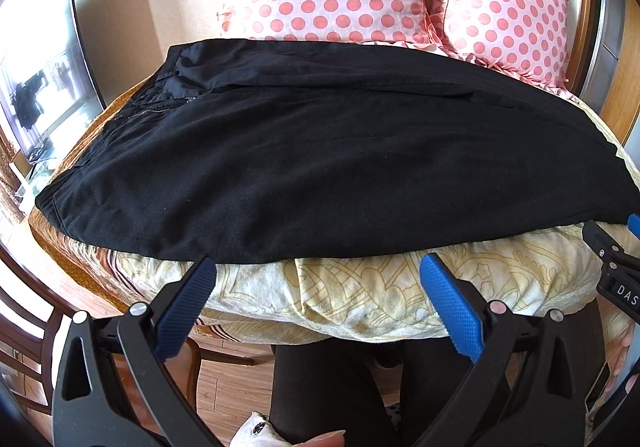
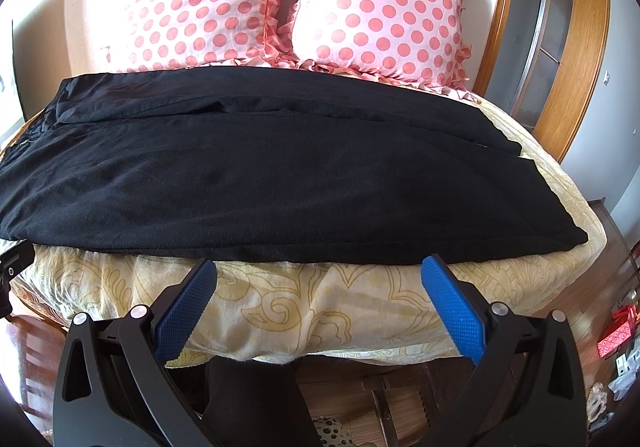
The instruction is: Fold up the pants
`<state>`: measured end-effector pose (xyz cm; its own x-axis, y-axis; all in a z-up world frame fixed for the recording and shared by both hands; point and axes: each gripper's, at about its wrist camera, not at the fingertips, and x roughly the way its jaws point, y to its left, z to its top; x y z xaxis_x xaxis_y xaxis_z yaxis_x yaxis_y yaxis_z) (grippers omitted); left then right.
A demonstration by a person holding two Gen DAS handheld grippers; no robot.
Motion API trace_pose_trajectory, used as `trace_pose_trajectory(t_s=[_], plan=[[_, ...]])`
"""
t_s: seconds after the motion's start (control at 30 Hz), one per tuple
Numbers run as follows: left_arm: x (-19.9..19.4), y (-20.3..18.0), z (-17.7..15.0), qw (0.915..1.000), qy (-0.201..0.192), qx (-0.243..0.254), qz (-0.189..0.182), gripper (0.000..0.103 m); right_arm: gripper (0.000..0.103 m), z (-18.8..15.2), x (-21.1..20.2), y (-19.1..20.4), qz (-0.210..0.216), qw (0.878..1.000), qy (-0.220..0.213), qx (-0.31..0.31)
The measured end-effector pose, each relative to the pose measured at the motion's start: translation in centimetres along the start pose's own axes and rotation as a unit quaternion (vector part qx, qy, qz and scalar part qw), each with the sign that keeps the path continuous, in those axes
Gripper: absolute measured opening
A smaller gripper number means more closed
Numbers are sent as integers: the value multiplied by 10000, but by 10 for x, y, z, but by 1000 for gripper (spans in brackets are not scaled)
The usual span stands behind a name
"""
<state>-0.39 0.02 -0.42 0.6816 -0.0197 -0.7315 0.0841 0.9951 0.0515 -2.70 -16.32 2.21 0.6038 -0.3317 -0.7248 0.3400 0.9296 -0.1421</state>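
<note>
Crosswise to both grippers, the black pants (image 1: 320, 167) lie long axis left to right across mid-frame on the bed (image 1: 360, 287). Left gripper (image 1: 316, 283) and right gripper (image 2: 320, 283) hover released just below the near edge; the waistband seems upper left.

Only legible txt: "DAS", cut off at frame edge, on right gripper (image 1: 632, 225) body.

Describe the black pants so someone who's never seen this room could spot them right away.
Find the bed with two pink polka-dot pillows at its head. In front of them, across the yellow patterned cover, lie the black pants. They are the only plain dark fabric there.
</note>
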Motion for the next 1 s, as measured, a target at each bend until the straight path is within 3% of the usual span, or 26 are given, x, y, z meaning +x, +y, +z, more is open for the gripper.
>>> trace_pose_trajectory(t_s=[0.17, 0.33, 0.57, 0.73, 0.87, 0.9, 0.93, 1.0], plan=[[0, 0, 1, 10000, 0, -4, 3, 101, 102, -4, 0, 0, -17, 10000, -36, -7], [-8, 2, 8, 9999, -109, 58, 11, 101, 102, 20, -5, -8, 0, 9996, -258, 66], [-17, 11, 39, 9984, -552, 69, 36, 101, 102, 90, 29, -78, 502, 9944, -28, 933], [-8, 28, 66, 9952, -680, -472, -524, 101, 102, 154, 88, -124, 534, 9925, 314, 1052], [8, 38, 86, 9911, -613, -773, -893, 101, 102, 196, 152, -150, -152, 9898, 1045, 953], [12, 37, 94, 9928, -629, -726, -710, 101, 102, 209, 175, -161, -594, 9832, 1326, 1103], [16, 36, 99, 9940, -656, -699, -522, 101, 102, 215, 187, -170, -741, 9787, 1439, 1266], [20, 36, 109, 9934, -720, -729, -519, 101, 102, 228, 217, -197, -1029, 9624, 1667, 1879]])
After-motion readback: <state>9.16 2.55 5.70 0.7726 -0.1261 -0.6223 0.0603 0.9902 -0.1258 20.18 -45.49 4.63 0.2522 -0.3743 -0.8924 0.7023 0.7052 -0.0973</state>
